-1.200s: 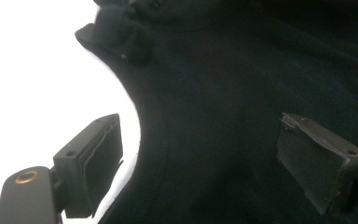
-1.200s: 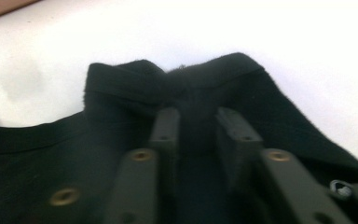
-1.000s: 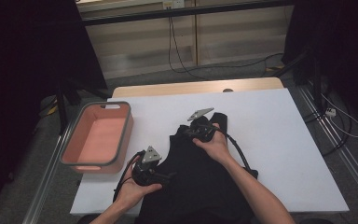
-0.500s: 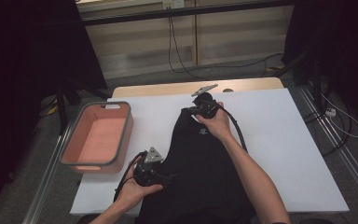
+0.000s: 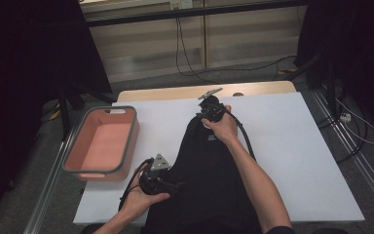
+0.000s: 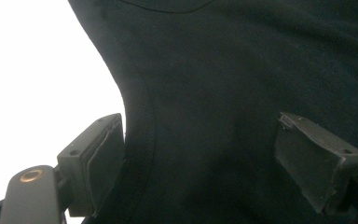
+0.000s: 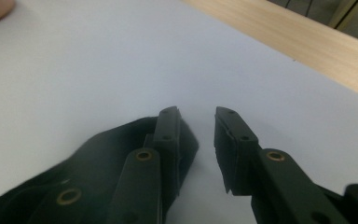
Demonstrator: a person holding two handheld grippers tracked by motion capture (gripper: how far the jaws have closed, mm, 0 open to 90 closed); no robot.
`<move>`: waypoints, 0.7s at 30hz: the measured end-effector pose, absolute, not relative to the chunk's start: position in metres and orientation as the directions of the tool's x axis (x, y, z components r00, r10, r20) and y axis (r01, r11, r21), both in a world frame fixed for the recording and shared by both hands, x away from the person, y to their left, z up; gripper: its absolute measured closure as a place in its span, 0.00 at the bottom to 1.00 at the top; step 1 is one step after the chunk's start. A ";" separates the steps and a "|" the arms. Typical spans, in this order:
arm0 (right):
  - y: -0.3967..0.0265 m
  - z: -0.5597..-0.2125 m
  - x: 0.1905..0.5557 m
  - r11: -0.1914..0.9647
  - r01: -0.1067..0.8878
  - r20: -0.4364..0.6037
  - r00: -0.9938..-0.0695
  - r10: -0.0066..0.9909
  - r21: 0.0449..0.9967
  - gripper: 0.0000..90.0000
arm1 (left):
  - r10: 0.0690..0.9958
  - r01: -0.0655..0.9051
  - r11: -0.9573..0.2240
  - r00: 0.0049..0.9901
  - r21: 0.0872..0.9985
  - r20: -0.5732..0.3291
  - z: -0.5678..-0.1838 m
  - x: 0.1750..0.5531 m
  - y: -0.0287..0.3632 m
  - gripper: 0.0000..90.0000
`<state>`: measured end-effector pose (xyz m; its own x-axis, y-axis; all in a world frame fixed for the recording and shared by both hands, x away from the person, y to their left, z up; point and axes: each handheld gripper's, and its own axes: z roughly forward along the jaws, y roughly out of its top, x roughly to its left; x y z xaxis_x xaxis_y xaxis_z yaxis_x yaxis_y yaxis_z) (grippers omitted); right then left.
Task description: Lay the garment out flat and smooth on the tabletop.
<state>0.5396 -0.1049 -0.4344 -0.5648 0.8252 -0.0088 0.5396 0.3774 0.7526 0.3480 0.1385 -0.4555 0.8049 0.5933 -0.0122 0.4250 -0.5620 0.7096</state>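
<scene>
Black garment [image 5: 209,175] lies spread lengthwise down the middle of the white surface [image 5: 302,161], far end near the wooden strip [image 5: 175,92] at the back edge, near end running off the front edge by the person. Small pale print on it just below the right hand.

Right gripper [image 5: 209,108] sits at the garment's far end. In the right gripper view the gripper [image 7: 198,135] has its jaws a narrow gap apart, just been opening; a corner of the cloth [image 7: 98,163] lies under and beside the left-hand jaw, with no pads pressing on it and bare white surface showing in the gap.

Left gripper [image 5: 175,184] at the garment's near left edge, lying low on the surface. In the left gripper view the gripper [image 6: 200,158] has its jaws wide apart, the cloth [image 6: 242,84] and its curved hemmed edge lying between them, pads not squeezing it.

Pink bin [image 5: 104,144] with grey rim stands on the left of the surface, well apart from the garment's far end, near the left hand [image 5: 139,202]. Cables trail from both grippers.
</scene>
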 end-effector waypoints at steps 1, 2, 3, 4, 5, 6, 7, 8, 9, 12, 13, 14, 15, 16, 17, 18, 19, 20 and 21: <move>-0.105 -0.433 0.537 0.381 0.535 -0.008 -0.573 0.820 0.755 0.77 | 0.594 0.426 -0.561 0.804 0.710 -0.012 -0.455 0.348 0.139 0.19; -0.105 -0.431 0.534 0.377 0.528 -0.002 -0.579 0.815 0.761 0.77 | 0.595 0.427 -0.559 0.803 0.711 -0.014 -0.455 0.349 0.139 0.19; -0.105 -0.430 0.530 0.372 0.523 0.008 -0.588 0.809 0.767 0.78 | 0.596 0.427 -0.558 0.803 0.711 -0.014 -0.455 0.349 0.139 0.19; -0.104 -0.428 0.526 0.373 0.517 0.016 -0.601 0.799 0.770 0.81 | 0.597 0.428 -0.556 0.802 0.712 -0.015 -0.455 0.349 0.139 0.19; -0.103 -0.427 0.521 0.377 0.509 0.022 -0.617 0.787 0.773 0.82 | 0.599 0.432 -0.552 0.800 0.713 -0.021 -0.455 0.348 0.139 0.19; -0.102 -0.427 0.516 0.382 0.506 0.028 -0.629 0.777 0.773 0.83 | 0.598 0.427 -0.558 0.802 0.712 -0.012 -0.455 0.349 0.139 0.19; -0.101 -0.428 0.512 0.387 0.508 0.041 -0.644 0.764 0.770 0.84 | 0.597 0.426 -0.559 0.802 0.712 -0.011 -0.455 0.349 0.139 0.19; -0.099 -0.429 0.507 0.394 0.508 0.048 -0.656 0.753 0.766 0.84 | 0.598 0.425 -0.558 0.802 0.712 -0.010 -0.455 0.348 0.139 0.19; -0.098 -0.431 0.503 0.400 0.509 0.058 -0.669 0.741 0.763 0.83 | 0.600 0.430 -0.554 0.800 0.713 -0.016 -0.455 0.348 0.138 0.19; -0.093 -0.438 0.492 0.426 0.506 0.055 -0.690 0.722 0.750 0.80 | 0.599 0.425 -0.561 0.801 0.710 -0.007 -0.455 0.348 0.139 0.19; -0.093 -0.440 0.489 0.426 0.507 0.061 -0.694 0.718 0.749 0.78 | 0.598 0.425 -0.562 0.801 0.710 -0.007 -0.455 0.349 0.139 0.19; -0.093 -0.442 0.487 0.428 0.507 0.065 -0.698 0.713 0.748 0.76 | 0.597 0.427 -0.564 0.802 0.707 -0.008 -0.455 0.349 0.139 0.19; -0.092 -0.444 0.486 0.431 0.506 0.065 -0.701 0.710 0.747 0.75 | 0.595 0.426 -0.565 0.804 0.706 -0.009 -0.455 0.349 0.139 0.19; -0.092 -0.446 0.485 0.433 0.510 0.068 -0.701 0.709 0.743 0.73 | 0.594 0.427 -0.566 0.804 0.705 -0.010 -0.455 0.349 0.138 0.19; -0.091 -0.449 0.485 0.435 0.517 0.070 -0.699 0.712 0.738 0.72 | 0.594 0.427 -0.566 0.804 0.705 -0.010 -0.455 0.349 0.138 0.19; -0.090 -0.452 0.485 0.438 0.520 0.070 -0.699 0.712 0.733 0.73 | 0.594 0.427 -0.566 0.804 0.705 -0.009 -0.455 0.349 0.138 0.19; -0.089 -0.455 0.486 0.441 0.522 0.070 -0.699 0.711 0.730 0.73 | 0.598 0.425 -0.563 0.802 0.709 -0.006 -0.456 0.349 0.138 0.19; -0.087 -0.457 0.486 0.443 0.523 0.068 -0.698 0.713 0.728 0.73 | 0.598 0.424 -0.562 0.801 0.710 -0.005 -0.455 0.349 0.139 0.19; -0.086 -0.459 0.485 0.444 0.520 0.063 -0.698 0.714 0.730 0.74 | 0.598 0.425 -0.561 0.801 0.711 -0.007 -0.455 0.349 0.139 0.19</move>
<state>0.4853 -0.0858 -0.4593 -0.6976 0.7137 0.0634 0.5202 0.4438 0.7297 0.3486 0.1389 -0.4553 0.8011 0.5984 -0.0066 0.4246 -0.5606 0.7109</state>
